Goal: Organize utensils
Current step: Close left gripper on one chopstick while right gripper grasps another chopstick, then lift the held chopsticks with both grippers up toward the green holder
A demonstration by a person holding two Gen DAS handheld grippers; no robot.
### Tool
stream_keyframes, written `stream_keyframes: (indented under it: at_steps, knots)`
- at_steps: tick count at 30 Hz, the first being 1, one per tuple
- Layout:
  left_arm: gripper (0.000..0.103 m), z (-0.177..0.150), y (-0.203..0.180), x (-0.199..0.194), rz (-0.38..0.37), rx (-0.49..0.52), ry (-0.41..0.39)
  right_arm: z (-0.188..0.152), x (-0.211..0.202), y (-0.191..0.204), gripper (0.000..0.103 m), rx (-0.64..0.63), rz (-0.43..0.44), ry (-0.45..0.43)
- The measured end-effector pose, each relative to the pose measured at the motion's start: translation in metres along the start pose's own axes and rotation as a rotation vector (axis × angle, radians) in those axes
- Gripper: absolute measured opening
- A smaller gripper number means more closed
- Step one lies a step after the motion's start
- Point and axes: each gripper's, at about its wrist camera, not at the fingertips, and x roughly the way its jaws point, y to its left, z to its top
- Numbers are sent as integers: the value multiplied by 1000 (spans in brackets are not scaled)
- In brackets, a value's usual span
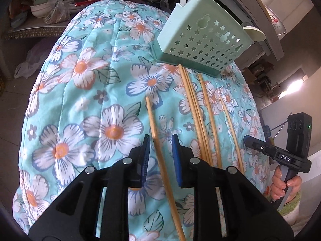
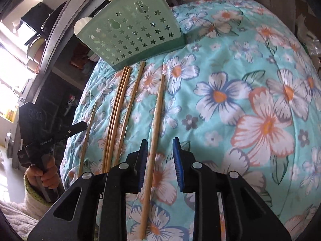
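Floral quilted cover (image 1: 84, 104), cluttered shelf of bowls (image 1: 40, 10) behind — perhaps a bright window (image 2: 12, 46)

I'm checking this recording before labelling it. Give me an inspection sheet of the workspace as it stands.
Surface: floral quilted cloth, turquoise with white and orange flowers.
Job's things: chopsticks lying loose on the cloth, roughly parallel; mint green holder with star cut-outs standing at their far ends.
Clutter: nothing seen on the cloth.
Grippers: left gripper open, one chopstick passing between its blue pads, not pinched; right gripper open, likewise astride a single chopstick.
Cables: nothing seen.
Surroundings: stacked bowls on a shelf behind; bright window at the side.
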Motion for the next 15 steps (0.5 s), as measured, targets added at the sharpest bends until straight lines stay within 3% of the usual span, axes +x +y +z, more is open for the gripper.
stream_keyframes:
  at_steps: [8, 15]
  knots:
    - [20, 22, 2, 26, 82, 42, -3, 35, 21, 9, 26, -38, -66, -24]
    - [19, 22, -8, 34, 143, 108, -19, 58, 46, 18, 26, -89, -117, -14]
